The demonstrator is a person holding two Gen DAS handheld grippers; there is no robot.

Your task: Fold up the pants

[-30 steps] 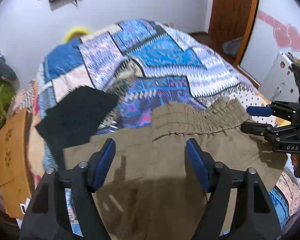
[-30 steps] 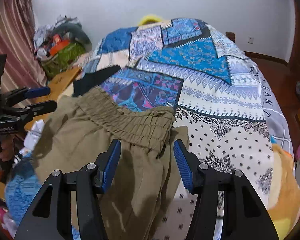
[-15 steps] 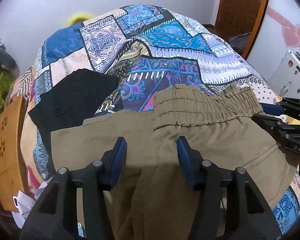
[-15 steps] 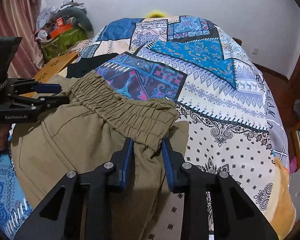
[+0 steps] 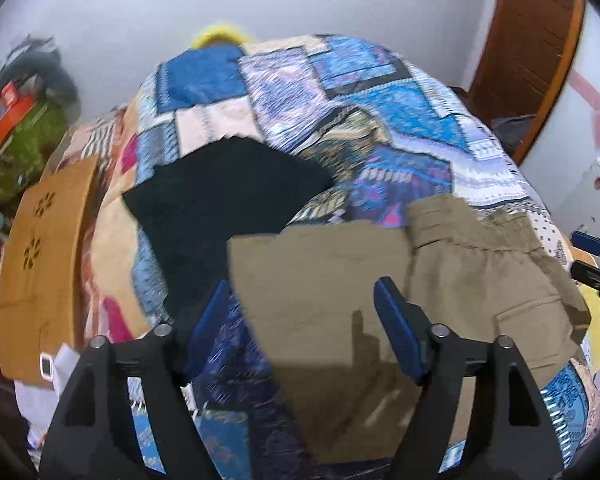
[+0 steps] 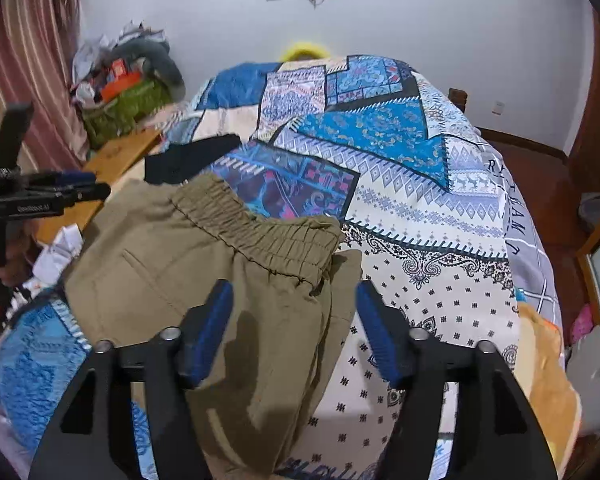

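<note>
Both hand-held grippers, left (image 5: pixel 302 308) and right (image 6: pixel 292 312), have spread wide open, hovering empty above the olive pants (image 6: pixel 188 264).

Right tool (image 6: pixel 292 328) spread wide above olive pants (image 6: pixel 204 264), patchwork bedspread (image 6: pixel 420 208)

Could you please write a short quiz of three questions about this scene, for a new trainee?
1. True or false: the right gripper is shut on the khaki pants.
2. Which garment lies beside the pants on the patchwork bedspread? A) red towel B) black garment C) white shirt
3. Fill in: the fingers of the left gripper stand ____.

Key: 1 false, both grippers are open above the pants; 2 B; 3 open.
</note>
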